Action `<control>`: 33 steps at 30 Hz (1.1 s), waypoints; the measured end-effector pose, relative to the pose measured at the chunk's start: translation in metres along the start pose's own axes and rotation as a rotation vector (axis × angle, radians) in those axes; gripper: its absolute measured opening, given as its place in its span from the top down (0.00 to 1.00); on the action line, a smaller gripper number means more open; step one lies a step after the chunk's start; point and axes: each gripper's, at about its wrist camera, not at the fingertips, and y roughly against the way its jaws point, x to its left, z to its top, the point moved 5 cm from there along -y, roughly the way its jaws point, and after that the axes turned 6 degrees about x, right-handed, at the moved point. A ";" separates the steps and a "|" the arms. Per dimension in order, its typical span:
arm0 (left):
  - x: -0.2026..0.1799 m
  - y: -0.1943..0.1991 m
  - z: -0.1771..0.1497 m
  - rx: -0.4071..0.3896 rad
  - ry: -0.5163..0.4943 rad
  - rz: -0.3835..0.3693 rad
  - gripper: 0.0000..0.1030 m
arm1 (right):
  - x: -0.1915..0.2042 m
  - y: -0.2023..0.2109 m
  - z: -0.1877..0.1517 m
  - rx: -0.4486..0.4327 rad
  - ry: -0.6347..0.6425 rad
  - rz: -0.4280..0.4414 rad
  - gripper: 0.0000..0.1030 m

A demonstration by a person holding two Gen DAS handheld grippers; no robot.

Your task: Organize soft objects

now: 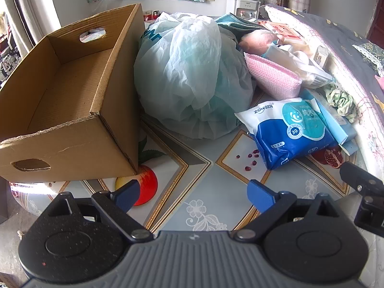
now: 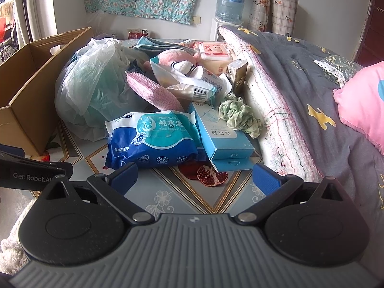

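An empty cardboard box (image 1: 60, 100) stands at the left of the table; it also shows in the right wrist view (image 2: 26, 91). Beside it lies a bulging pale plastic bag (image 1: 192, 76) (image 2: 91, 86). Right of it are a pink knitted cloth (image 1: 273, 76) (image 2: 153, 91), a blue wet-wipes pack (image 1: 290, 129) (image 2: 153, 136), a green scrunchie (image 1: 340, 100) (image 2: 237, 112) and a pink plush toy (image 1: 259, 40) (image 2: 175, 57). My left gripper (image 1: 194, 195) is open and empty above the table, short of the pile. My right gripper (image 2: 194, 177) is open and empty just before the wipes pack.
A light blue carton (image 2: 220, 132) lies right of the wipes. A folded quilt (image 2: 300, 91) borders the right side. A teal towel (image 2: 153, 44), a wipes tub (image 2: 213, 52) and a small box (image 2: 237, 74) lie behind. The patterned tablecloth (image 1: 204, 187) covers the table.
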 end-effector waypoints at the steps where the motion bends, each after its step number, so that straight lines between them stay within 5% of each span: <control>1: 0.000 0.000 0.000 0.001 0.000 0.000 0.06 | 0.000 0.000 0.000 0.000 0.001 0.000 0.01; 19: 0.003 -0.004 0.000 0.004 -0.004 0.020 0.06 | 0.000 -0.002 0.000 -0.007 0.000 -0.005 0.01; 26: -0.011 0.012 0.005 -0.092 -0.089 0.003 0.06 | -0.022 0.012 0.005 -0.101 -0.033 -0.006 0.01; 33: -0.032 0.026 0.015 -0.209 -0.145 -0.123 0.06 | -0.053 0.017 0.005 -0.167 -0.121 0.060 0.01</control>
